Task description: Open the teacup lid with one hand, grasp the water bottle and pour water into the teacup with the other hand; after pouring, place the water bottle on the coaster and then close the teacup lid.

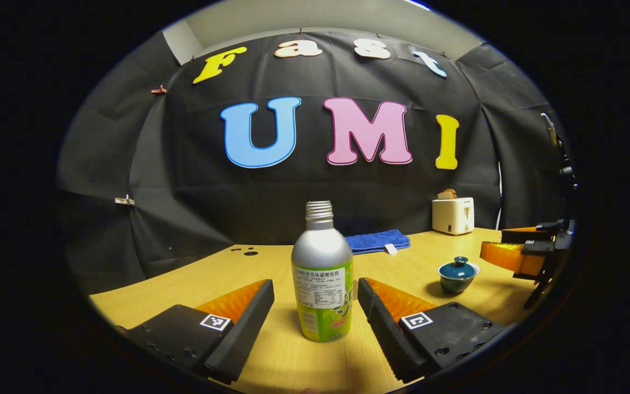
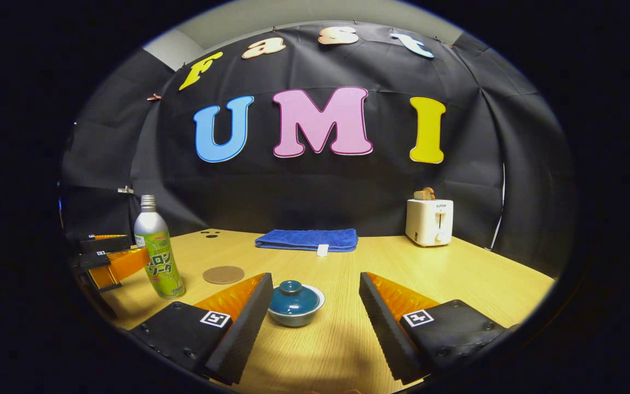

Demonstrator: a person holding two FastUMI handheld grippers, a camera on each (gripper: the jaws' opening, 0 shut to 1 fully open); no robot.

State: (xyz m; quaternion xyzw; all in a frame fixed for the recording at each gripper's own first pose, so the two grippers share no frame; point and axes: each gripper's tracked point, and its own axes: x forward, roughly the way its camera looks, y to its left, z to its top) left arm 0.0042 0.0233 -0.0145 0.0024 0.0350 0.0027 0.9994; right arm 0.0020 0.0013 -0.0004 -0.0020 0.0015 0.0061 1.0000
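A silver water bottle (image 1: 322, 273) with a green label and no cap stands upright on the wooden table, between the fingers of my open left gripper (image 1: 315, 298), which do not touch it. The teal teacup (image 1: 458, 275) with its lid on sits to the right. In the right gripper view the same teacup (image 2: 295, 303) lies just ahead of my open right gripper (image 2: 315, 298), nearer its left finger. The round brown coaster (image 2: 223, 274) lies flat between the teacup and the bottle (image 2: 157, 249). The left gripper (image 2: 108, 258) shows beside the bottle, the right gripper (image 1: 523, 249) at the far right.
A folded blue towel (image 2: 308, 239) lies at the back of the table (image 2: 457, 279). A white toaster (image 2: 429, 221) with toast in it stands at the back right. Small dark holes (image 2: 209, 233) mark the tabletop near the back left.
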